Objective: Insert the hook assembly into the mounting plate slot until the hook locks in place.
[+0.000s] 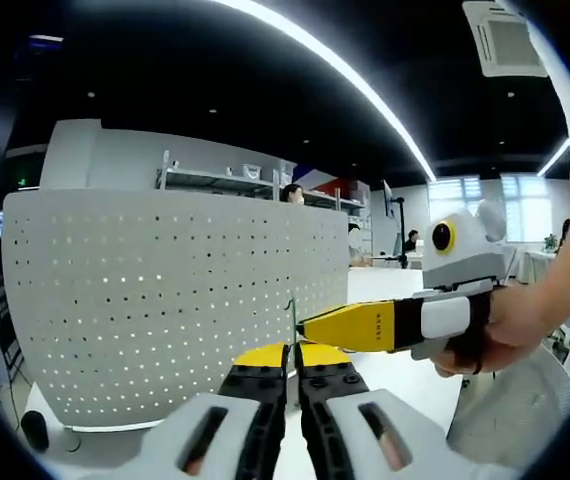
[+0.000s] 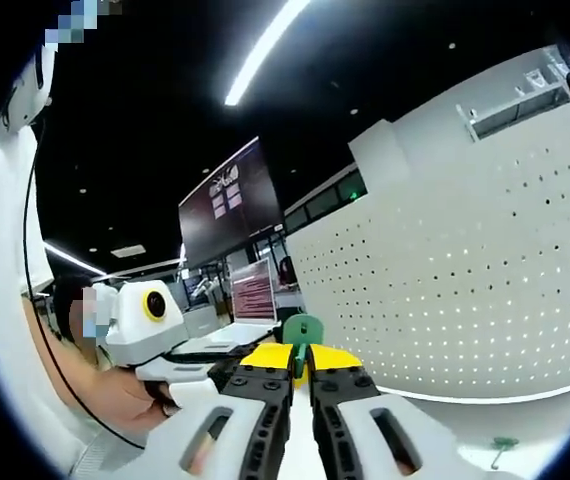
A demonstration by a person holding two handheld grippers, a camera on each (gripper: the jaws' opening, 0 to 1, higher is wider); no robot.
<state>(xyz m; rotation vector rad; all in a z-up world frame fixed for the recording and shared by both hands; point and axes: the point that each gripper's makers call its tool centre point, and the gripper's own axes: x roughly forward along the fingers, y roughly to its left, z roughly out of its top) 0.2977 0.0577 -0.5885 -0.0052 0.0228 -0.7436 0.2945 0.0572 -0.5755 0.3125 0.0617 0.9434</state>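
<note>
The green hook assembly (image 2: 302,330) stands up between the yellow tips of my right gripper (image 2: 300,362), which is shut on it. In the left gripper view the hook assembly (image 1: 293,312) shows edge-on as a thin upright strip. It runs down into the narrow gap of my left gripper (image 1: 291,358), whose jaws are closed on it. The right gripper (image 1: 310,326) comes in from the right and meets the strip at its tip. The white perforated mounting plate (image 1: 185,290) stands behind it, apart from the hook. In the right gripper view the mounting plate (image 2: 465,280) is at the right.
A second small green hook (image 2: 505,445) lies on the white table (image 2: 555,430) in front of the plate. A person's hand (image 1: 520,320) holds the right gripper. The left gripper (image 2: 150,315) comes in from the left. Shelves (image 1: 225,180) stand behind the plate.
</note>
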